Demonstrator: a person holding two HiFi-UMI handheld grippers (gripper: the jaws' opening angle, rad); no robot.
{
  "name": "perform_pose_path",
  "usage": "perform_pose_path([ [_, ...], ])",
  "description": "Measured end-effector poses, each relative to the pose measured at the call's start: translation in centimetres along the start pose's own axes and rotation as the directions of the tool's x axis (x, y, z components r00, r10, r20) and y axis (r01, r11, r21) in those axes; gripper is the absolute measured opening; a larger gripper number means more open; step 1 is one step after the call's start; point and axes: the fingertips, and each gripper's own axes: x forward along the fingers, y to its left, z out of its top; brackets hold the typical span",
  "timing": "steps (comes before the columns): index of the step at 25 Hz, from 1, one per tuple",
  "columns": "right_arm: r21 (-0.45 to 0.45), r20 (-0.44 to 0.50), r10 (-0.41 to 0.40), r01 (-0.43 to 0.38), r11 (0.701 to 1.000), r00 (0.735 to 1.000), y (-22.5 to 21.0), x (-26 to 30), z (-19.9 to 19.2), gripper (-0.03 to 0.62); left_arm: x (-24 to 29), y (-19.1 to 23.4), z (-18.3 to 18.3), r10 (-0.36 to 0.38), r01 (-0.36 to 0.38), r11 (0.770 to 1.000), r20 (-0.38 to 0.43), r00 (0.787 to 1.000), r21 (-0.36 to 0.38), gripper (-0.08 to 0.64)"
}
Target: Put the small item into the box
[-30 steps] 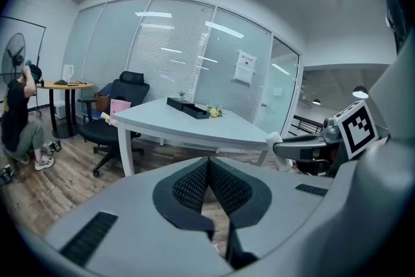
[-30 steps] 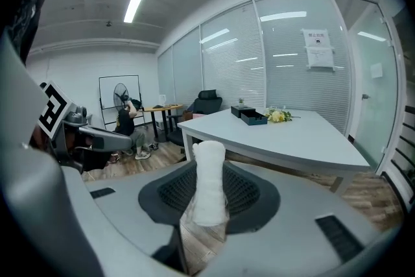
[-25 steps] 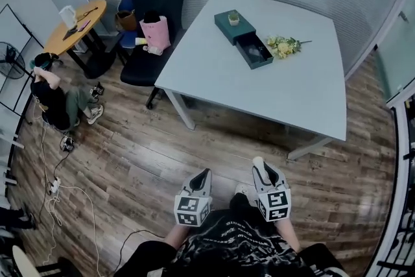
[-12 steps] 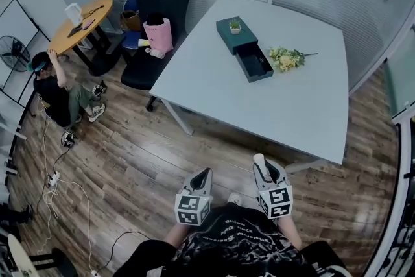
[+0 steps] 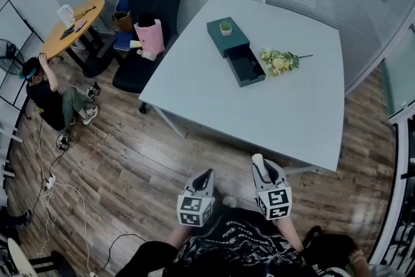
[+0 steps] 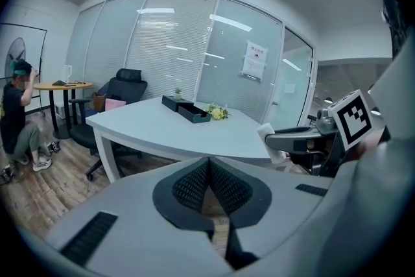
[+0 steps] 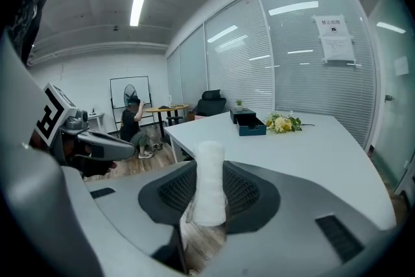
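While the left hand-held gripper (image 6: pixel 209 161) is pressed together, the right hand-held gripper (image 7: pixel 209 167) pinches a white fuzzy cylinder (image 7: pixel 209 186).

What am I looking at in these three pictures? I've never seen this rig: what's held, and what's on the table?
No robot arm here: a person holds a two-jaw gripper in each hand. The top-down picture comes from a camera on their head; the left gripper and right gripper show at its bottom edge. The other two pictures look along each gripper's own jaws. The left gripper's jaws are together, nothing between them. The right gripper is shut on a small white roll. On the pale table ahead stand a dark green box with its drawer pulled open, a tiny potted plant on the box, and a bunch of flowers beside the drawer.
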Motion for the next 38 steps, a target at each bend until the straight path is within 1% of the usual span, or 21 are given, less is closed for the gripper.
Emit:
perform_pose_path([
  [8, 0.052, -0.004, -0.042, 0.042, 0.998, 0.999, -2.1, 3.1, 0.4, 0.13, 4.5, 1.6, 2.0, -0.033, 0.033, 0.999, -0.004, 0.999, 0.003, 0.018],
  [15, 0.071, 0.014, -0.094, 0.093, 0.993, 0.995, -5.1, 7.9, 4.1, 0.131, 10.2, 4.3, 6.6, -0.085, 0.085, 0.996, 0.001, 0.996, 0.023, 0.018],
  [19, 0.085, 0.016, -0.135, 0.134, 0.987, 0.991, -7.1, 11.0, 6.1, 0.132, 14.1, 6.3, 9.2, -0.12, 0.12, 0.992, -0.012, 0.993, 0.028, 0.018],
  [25, 0.117, -0.001, -0.198, 0.197, 0.973, 0.98, -8.9, 14.6, 7.9, 0.132, 18.7, 8.2, 12.5, -0.193, 0.194, 0.979, -0.02, 0.981, 0.058, 0.018],
  [32, 0.136, -0.005, -0.265, 0.263, 0.955, 0.964, -10.8, 18.8, 9.9, 0.132, 23.4, 10.3, 16.0, -0.266, 0.267, 0.955, -0.027, 0.964, 0.127, 0.018],
  [35, 0.137, -0.013, -0.281, 0.28, 0.95, 0.96, -11.1, 20.5, 10.3, 0.132, 24.7, 11.1, 16.9, -0.288, 0.29, 0.944, -0.035, 0.957, 0.156, 0.018],
  [38, 0.142, -0.016, -0.288, 0.287, 0.947, 0.958, -11.4, 22.0, 10.8, 0.132, 25.9, 12.0, 17.7, -0.298, 0.301, 0.94, -0.038, 0.954, 0.161, 0.018],
])
